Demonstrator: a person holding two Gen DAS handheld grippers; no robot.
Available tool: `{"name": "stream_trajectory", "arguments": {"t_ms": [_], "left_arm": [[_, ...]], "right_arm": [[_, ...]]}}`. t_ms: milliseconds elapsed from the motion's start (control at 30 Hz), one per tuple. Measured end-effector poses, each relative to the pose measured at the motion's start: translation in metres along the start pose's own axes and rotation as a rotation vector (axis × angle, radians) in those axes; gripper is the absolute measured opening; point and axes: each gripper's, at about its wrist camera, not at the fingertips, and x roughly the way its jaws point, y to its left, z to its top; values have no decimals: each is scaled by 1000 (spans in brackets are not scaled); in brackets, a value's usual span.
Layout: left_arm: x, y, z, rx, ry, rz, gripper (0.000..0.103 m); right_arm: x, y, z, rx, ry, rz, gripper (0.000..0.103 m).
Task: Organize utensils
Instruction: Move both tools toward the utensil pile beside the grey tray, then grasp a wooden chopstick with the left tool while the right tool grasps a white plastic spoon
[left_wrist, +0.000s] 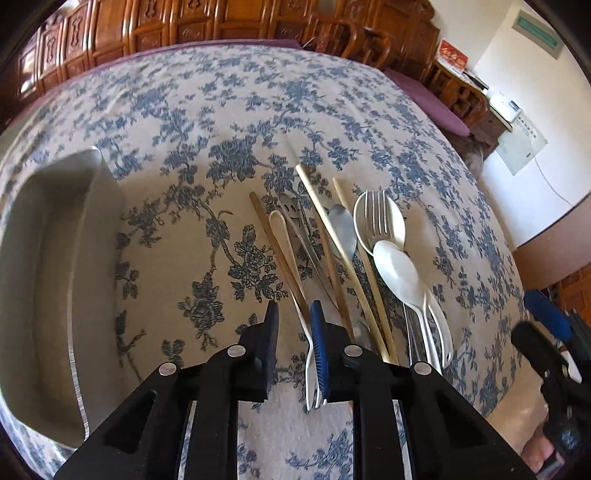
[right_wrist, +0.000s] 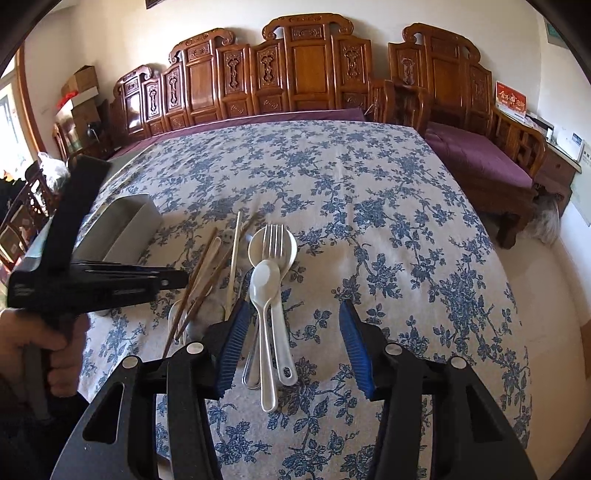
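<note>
A pile of utensils lies on the floral tablecloth: white plastic spoons (left_wrist: 397, 266) (right_wrist: 264, 284), a metal fork (left_wrist: 376, 218) (right_wrist: 272, 240), wooden chopsticks (left_wrist: 273, 243) (right_wrist: 201, 273), a pale chopstick (left_wrist: 332, 229) and a white plastic fork (left_wrist: 309, 373). A grey tray (left_wrist: 55, 258) (right_wrist: 122, 221) sits to the left. My left gripper (left_wrist: 293, 314) is open, low over the pile's near end, its right finger beside the white fork. My right gripper (right_wrist: 291, 314) is open wide just above the spoon handles.
The table (right_wrist: 369, 184) has a blue floral cloth. Carved wooden benches (right_wrist: 295, 74) with purple cushions stand behind and to the right. The table's right edge drops to the floor.
</note>
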Motion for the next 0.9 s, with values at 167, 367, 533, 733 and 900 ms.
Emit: {"name": "stream_trajectory", "arguments": {"t_ms": [167,367,533,733,900], "left_arm": [[12,4,2,-46,30,-34,16],[12,2,2,-66,25,-33,4],[-3,-1,-2,-45,0,-28,4],[-34,3,-15,-11,-48,-42,4],[-58,7,-25,54,-106,-45,4]], "right_arm": [[-1,2,0,-3,1,1,53],[-3,2,1,-2,-4,8,53],[0,4,-2,-11,5,12,53],[7,3,-5,-8,19,18,49],[17,-1,-7,3,33,31,39]]}}
